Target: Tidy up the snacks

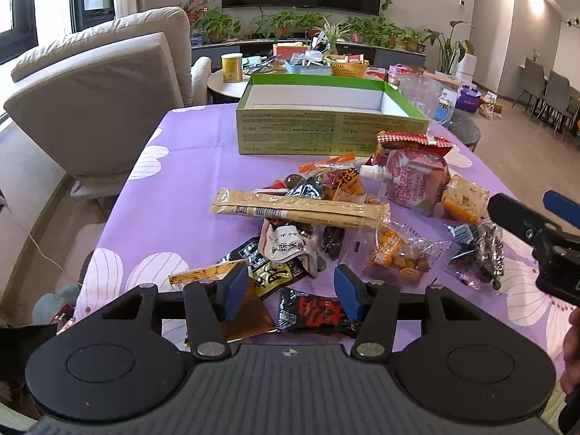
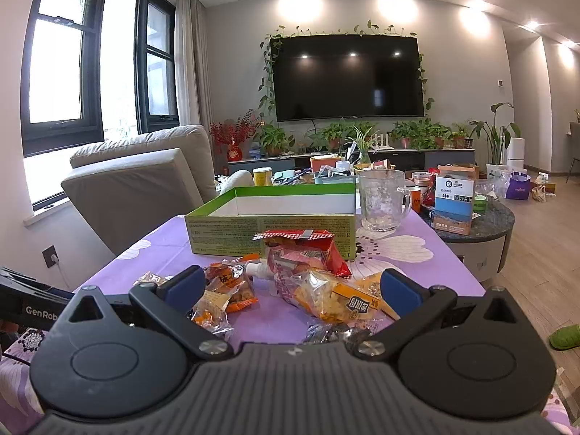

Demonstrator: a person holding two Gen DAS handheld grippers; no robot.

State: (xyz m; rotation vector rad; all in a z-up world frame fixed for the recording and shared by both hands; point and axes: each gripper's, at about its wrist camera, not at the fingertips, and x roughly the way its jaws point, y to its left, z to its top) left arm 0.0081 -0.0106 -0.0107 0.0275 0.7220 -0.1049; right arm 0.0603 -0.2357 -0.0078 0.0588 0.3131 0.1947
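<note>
**Snacks piled loose, box not yet filled**

Left wrist view: the left gripper (image 1: pixel 290 290) hangs with its jaws wide and nothing between the pads, just above the near end of the snack pile (image 1: pixel 348 217) on the purple tabletop (image 1: pixel 174 181). A red-and-black packet (image 1: pixel 311 313) and a yellow-and-black packet (image 1: pixel 270 275) lie closest below it, a long tan stick packet (image 1: pixel 297 210) across the middle. The green box (image 1: pixel 326 116) stands empty toward the far edge. The right gripper (image 1: pixel 536 224) enters from the right edge, over the pile's right side.

Right wrist view: the right gripper (image 2: pixel 290 290) is also wide and empty, hovering over a yellow cracker packet (image 2: pixel 340 297) and an orange packet (image 2: pixel 224 290).

Sorting looks barely begun; the next move probably calls for closing on one packet and carrying it to the box. Overlapping, slippery wrappers may drag neighbours along. A glass mug (image 2: pixel 382 199) stands just beside the box's right end, close to any path there.
</note>
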